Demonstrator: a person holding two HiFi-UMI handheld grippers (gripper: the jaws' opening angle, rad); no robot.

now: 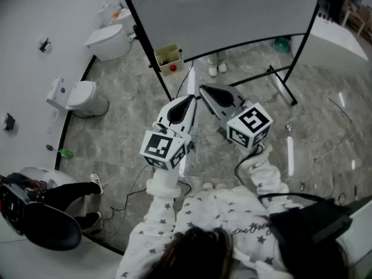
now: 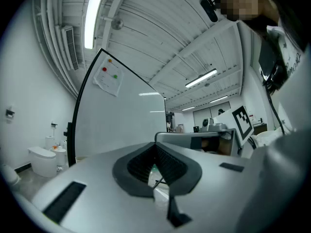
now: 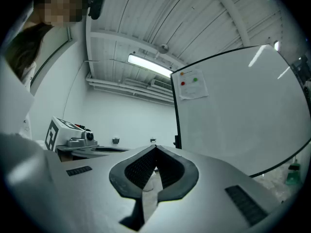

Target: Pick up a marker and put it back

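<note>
- Two grippers: the left gripper (image 1: 189, 99) and the right gripper (image 1: 204, 90), each with fingers closed together on nothing.
- One whiteboard (image 1: 221, 10); one yellow box (image 1: 168, 56) on its frame holds small items, one of them red; the marker is too small to tell.

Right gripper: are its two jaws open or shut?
Shut. In its own view, the right gripper shows its jaw tips meeting at a point, with nothing held between them.
</note>
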